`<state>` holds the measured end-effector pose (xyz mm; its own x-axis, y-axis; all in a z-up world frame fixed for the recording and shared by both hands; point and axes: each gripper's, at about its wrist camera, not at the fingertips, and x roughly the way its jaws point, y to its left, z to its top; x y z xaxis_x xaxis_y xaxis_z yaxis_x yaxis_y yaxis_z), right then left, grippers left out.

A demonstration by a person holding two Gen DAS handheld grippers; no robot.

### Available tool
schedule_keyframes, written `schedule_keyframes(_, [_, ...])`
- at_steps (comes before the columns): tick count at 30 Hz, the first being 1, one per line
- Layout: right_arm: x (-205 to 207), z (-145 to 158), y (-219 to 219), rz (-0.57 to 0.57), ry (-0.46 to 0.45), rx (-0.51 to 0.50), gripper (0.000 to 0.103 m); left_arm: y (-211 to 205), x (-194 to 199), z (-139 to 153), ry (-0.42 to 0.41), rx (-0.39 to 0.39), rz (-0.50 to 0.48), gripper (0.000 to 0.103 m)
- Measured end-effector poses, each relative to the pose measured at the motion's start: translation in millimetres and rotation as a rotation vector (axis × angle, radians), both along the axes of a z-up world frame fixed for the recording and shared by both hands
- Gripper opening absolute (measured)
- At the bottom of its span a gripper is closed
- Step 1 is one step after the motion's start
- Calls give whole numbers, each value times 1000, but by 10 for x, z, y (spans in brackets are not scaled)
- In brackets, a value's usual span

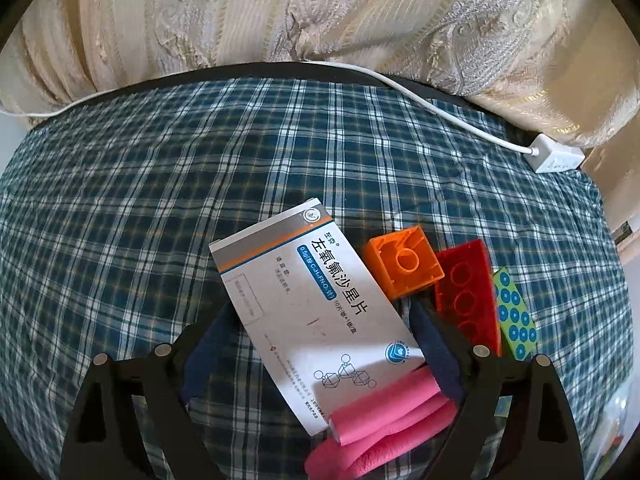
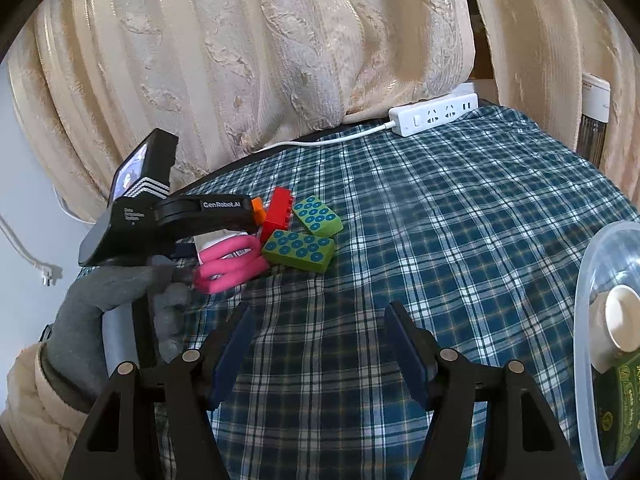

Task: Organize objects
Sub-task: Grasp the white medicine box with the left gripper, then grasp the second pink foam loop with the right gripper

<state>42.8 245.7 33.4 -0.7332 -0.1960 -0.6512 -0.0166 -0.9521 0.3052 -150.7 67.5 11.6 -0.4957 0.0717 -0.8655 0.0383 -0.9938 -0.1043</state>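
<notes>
A white medicine box (image 1: 316, 312) lies on the plaid cloth between the open fingers of my left gripper (image 1: 320, 320), which straddle it without clamping. A pink foam loop (image 1: 384, 420) lies over its near end. An orange brick (image 1: 404, 266), a red brick (image 1: 468, 296) and a green dotted block (image 1: 512, 316) sit just right of it. In the right wrist view the left gripper body (image 2: 168, 220) hovers over the pink loop (image 2: 228, 264), red brick (image 2: 278, 212) and two green dotted blocks (image 2: 300, 250). My right gripper (image 2: 320, 344) is open and empty above bare cloth.
A clear plastic bin (image 2: 592, 280) at the right edge holds a white cup (image 2: 620, 320) and a green box (image 2: 624, 404). A white power strip (image 2: 436, 114) and its cable lie at the table's far edge before cream curtains (image 2: 260, 48).
</notes>
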Motion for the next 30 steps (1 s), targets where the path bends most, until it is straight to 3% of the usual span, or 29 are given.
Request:
schedule_keyframes(5, [-14,6,3,-2,-3,0,70,-91,21,0,7,-9,-1,90])
schedule_keyframes(7, [-16,12,-4,2,-2,0,70,-146,39,2,14,-23,-9,84])
schedule_keyframes(9, [-17,21,-29,9,-3,3,70,-183,61,3,22,-47,-22,72])
schedule_keyframes(12, [-20,38,-78,21,-3,7,70,-259,115,15,30,-37,-42,69])
schedule_keyframes(30, [-310,18,-557,179,-85,-53,70,-770,642,294,155,-82,-56,67])
